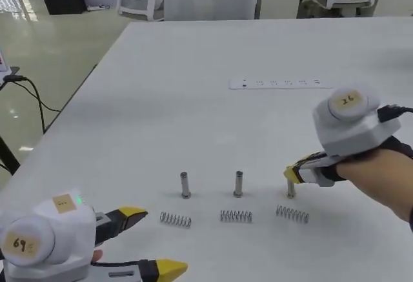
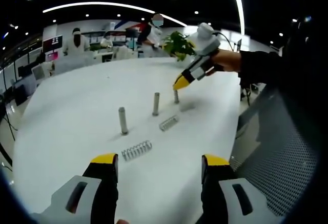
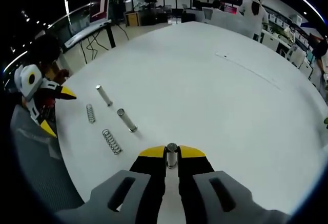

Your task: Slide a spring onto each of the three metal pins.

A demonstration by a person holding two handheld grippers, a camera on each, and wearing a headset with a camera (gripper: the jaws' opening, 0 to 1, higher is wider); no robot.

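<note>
Metal pins (image 1: 239,184) all stood bare, springs (image 1: 235,216) lying loose on the tabletop (image 1: 193,101) before them, while the right hand-held gripper (image 1: 292,175) pinched the end pin (image 3: 171,155) and the left hand-held gripper (image 2: 160,159) hung spread.

**Lighting and picture quality, three views**

- Illumination: bright, even, from overhead.
- Sources: ceiling light strips (image 2: 102,3), seen as curved white arcs along the top of the left gripper view. One more streak at upper left of the right gripper view.
- Glare: pale reflections on the floor (image 1: 39,30), upper left of the head view.
- Shadows: faint, soft and short beside the pins (image 1: 239,184) on the white table (image 1: 193,101).
- Distortion: strong fisheye bending toward the edges of both gripper views.
- Focus: head view slightly soft throughout.
</note>
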